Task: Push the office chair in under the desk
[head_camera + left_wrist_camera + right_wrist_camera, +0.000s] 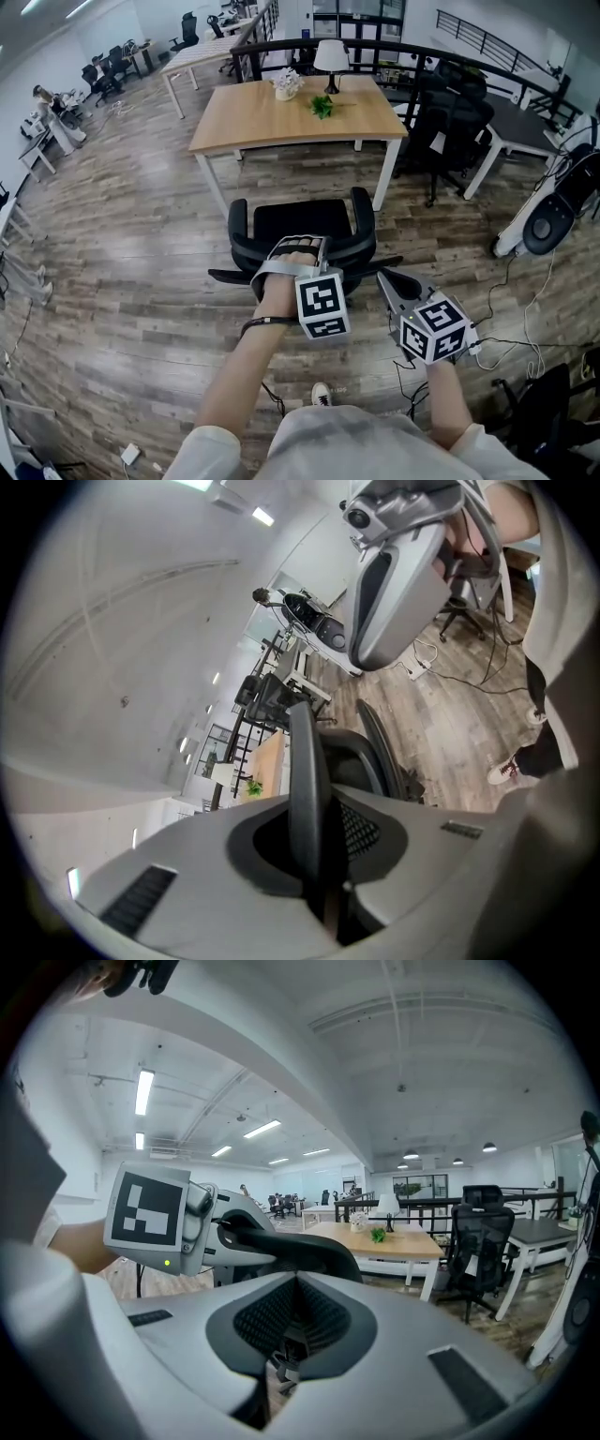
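Note:
The black office chair [302, 225] stands just in front of the wooden desk [291, 122], with its back toward me. My left gripper [298, 246] is shut on the top rim of the chair's backrest [305, 761], which runs between its jaws [319, 841]. My right gripper [386, 277] hovers at the chair's right side, just behind the backrest. Its jaws are closed together and hold nothing. In the right gripper view the backrest's rim [300, 1246] curves just ahead of the right gripper [298, 1283], and the left gripper [178, 1227] clamps that rim.
On the desk stand a small green plant [322, 106], a white lamp [331, 58] and a white pot [286, 86]. Another black chair [450, 122] stands right of the desk. Cables [525, 328] trail over the wooden floor at the right, near a white machine [539, 220].

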Available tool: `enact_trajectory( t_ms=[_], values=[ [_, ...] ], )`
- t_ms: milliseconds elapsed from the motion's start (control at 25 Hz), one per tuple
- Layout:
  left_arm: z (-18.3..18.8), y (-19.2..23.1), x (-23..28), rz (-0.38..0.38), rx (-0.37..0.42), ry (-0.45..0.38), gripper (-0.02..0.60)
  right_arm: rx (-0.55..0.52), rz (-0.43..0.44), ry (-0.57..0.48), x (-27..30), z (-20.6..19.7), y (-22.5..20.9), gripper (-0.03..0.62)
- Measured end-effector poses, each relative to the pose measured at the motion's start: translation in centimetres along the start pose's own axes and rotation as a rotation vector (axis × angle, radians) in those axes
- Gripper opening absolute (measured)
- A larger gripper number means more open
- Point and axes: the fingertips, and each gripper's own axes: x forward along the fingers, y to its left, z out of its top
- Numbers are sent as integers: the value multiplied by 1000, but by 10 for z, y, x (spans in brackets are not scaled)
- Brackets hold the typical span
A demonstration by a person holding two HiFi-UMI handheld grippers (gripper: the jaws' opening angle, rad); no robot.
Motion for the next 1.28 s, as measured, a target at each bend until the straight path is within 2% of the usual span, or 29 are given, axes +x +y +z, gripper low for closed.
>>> enact_trajectory(
  t_ms=[160,320,560,920,1280],
  values=[
    [-4,9,13,-10,9,-16,66,28,-5,-19,16,6,0,20],
    [-14,21,26,19,17,-23,63,34,-9,-23,34,13,-3,20],
    [-23,41,51,21,17,-27,61,58,-50,-27,50,13,-20,20],
    [-36,64,71,28,19,-31,61,37,-82,-11,69,22,-33,20],
    [-42,88,101,40,23,-25,61,17,-65,-17,110,30,-61,20]
  ],
)
